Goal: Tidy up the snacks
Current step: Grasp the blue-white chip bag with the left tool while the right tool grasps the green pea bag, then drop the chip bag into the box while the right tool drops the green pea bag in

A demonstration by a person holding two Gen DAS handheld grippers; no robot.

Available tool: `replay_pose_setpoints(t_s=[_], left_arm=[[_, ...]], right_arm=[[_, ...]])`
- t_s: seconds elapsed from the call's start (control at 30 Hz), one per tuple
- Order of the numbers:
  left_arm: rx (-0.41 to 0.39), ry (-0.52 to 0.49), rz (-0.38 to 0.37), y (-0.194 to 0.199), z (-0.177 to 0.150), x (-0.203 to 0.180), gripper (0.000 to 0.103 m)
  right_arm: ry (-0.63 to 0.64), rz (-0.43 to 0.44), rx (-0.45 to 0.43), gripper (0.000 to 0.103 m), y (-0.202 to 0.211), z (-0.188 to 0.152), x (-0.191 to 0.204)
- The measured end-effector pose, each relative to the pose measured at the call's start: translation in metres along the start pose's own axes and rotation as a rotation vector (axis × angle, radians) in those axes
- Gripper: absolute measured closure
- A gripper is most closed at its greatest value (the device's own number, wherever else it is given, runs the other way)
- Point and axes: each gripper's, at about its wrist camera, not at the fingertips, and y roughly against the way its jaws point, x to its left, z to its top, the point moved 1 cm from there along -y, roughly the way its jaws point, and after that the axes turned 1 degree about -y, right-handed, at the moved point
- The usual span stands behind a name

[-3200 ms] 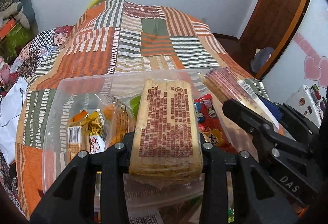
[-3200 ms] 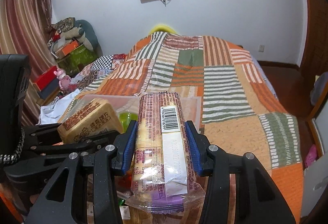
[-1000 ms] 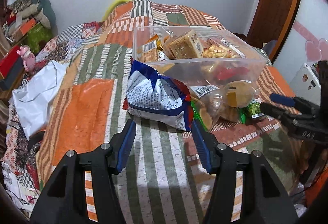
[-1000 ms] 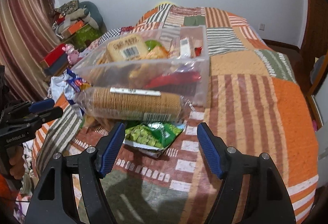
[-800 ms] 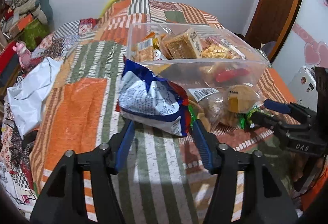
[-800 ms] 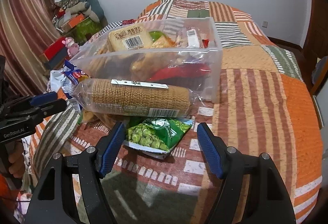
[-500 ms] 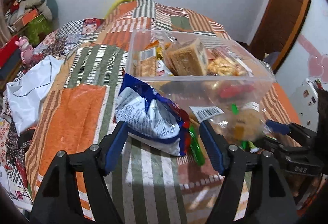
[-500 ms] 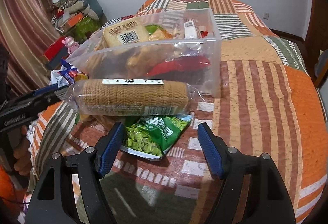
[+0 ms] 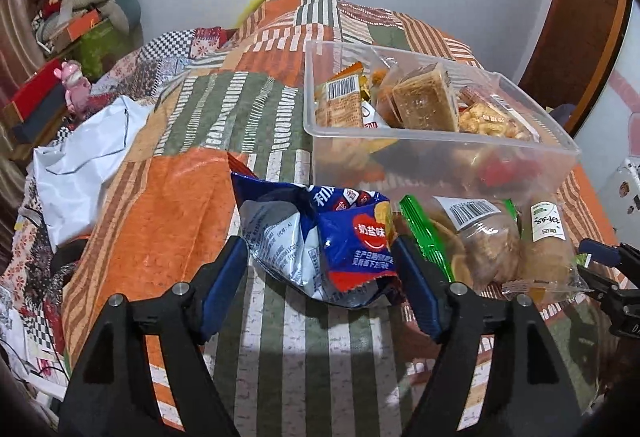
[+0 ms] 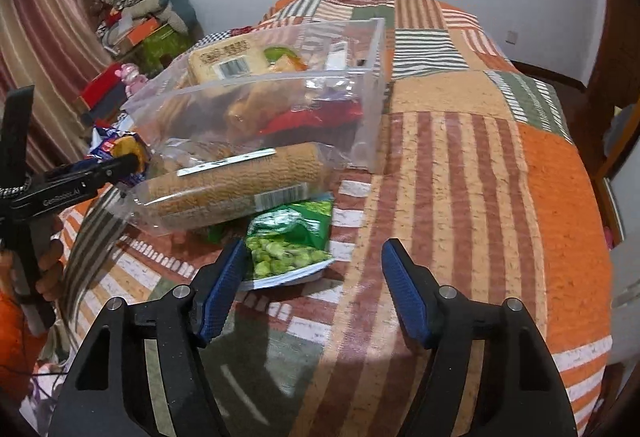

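A clear plastic bin (image 9: 440, 135) holding several snack packs stands on the patchwork bedspread; it also shows in the right wrist view (image 10: 372, 77). My left gripper (image 9: 320, 277) is open, its jaws on either side of a blue chip bag (image 9: 320, 237) lying in front of the bin. My right gripper (image 10: 312, 289) is open and empty; its left finger is beside a green pea bag (image 10: 288, 241). A clear sleeve of round biscuits (image 10: 232, 189) lies across the pea bag, also visible in the left wrist view (image 9: 548, 237). Another cookie pack (image 9: 484, 237) lies next to it.
A white plastic bag (image 9: 80, 165) lies on the bed's left side. Boxes and a pink toy (image 9: 72, 85) sit beyond the left edge. The right gripper's tip (image 9: 600, 257) shows at the left view's right edge. The bedspread (image 10: 500, 197) right of the bin is bare.
Both grippers let go of the packs they held over the bin 3.2 s ago. In the last second both moved forward and lower; the left now straddles the chip bag, the right is at the pea bag.
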Motion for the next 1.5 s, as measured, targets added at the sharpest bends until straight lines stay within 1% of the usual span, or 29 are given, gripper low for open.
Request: replay_pose_setpoints(t_s=[0.1, 0.27, 0.37, 0.43, 0.47, 0.6, 0.7, 0.93, 1.1, 1.2, 1.37, 1.5], left_arm=[[0.011, -0.004, -0.006, -0.006, 0.005, -0.003, 0.026], [0.052, 0.006, 0.001, -0.027, 0.011, -0.008, 0.025], [0.065, 0.025, 0.001, -0.036, 0.014, -0.008, 0.025], [0.07, 0.034, 0.0, -0.04, 0.014, -0.007, 0.027], [0.072, 0.04, -0.009, -0.041, 0.013, -0.006, 0.028], [0.073, 0.054, -0.055, -0.038, 0.01, 0.0, 0.032], [0.068, 0.047, -0.057, -0.031, 0.005, 0.0, 0.033], [0.013, -0.023, -0.027, 0.001, -0.007, -0.009, 0.034], [-0.02, -0.029, -0.039, 0.025, -0.007, -0.013, 0.034], [-0.045, -0.036, -0.043, 0.038, -0.004, -0.016, 0.034], [-0.084, -0.045, -0.053, 0.054, 0.004, -0.02, 0.034], [-0.114, -0.052, -0.053, 0.063, 0.015, -0.025, 0.034]], right_arm=[[0.028, 0.024, 0.026, 0.036, -0.011, 0.003, 0.008], [0.078, -0.007, 0.052, 0.036, -0.027, 0.006, 0.019], [0.076, -0.001, 0.053, 0.036, -0.031, 0.008, 0.017], [0.063, -0.004, 0.049, 0.04, -0.033, 0.009, 0.014], [0.057, -0.013, 0.046, 0.047, -0.033, 0.009, 0.013], [0.056, -0.026, 0.033, 0.048, -0.029, 0.007, 0.014], [0.063, -0.04, 0.025, 0.048, -0.023, 0.005, 0.016], [0.02, -0.048, 0.002, 0.049, -0.002, -0.003, 0.005], [0.0, -0.055, -0.023, 0.049, 0.01, -0.003, 0.0], [-0.005, -0.051, -0.053, 0.049, 0.018, 0.0, 0.002], [-0.008, -0.04, -0.132, 0.049, 0.037, 0.011, 0.005], [-0.004, -0.038, -0.189, 0.048, 0.048, 0.026, 0.007]])
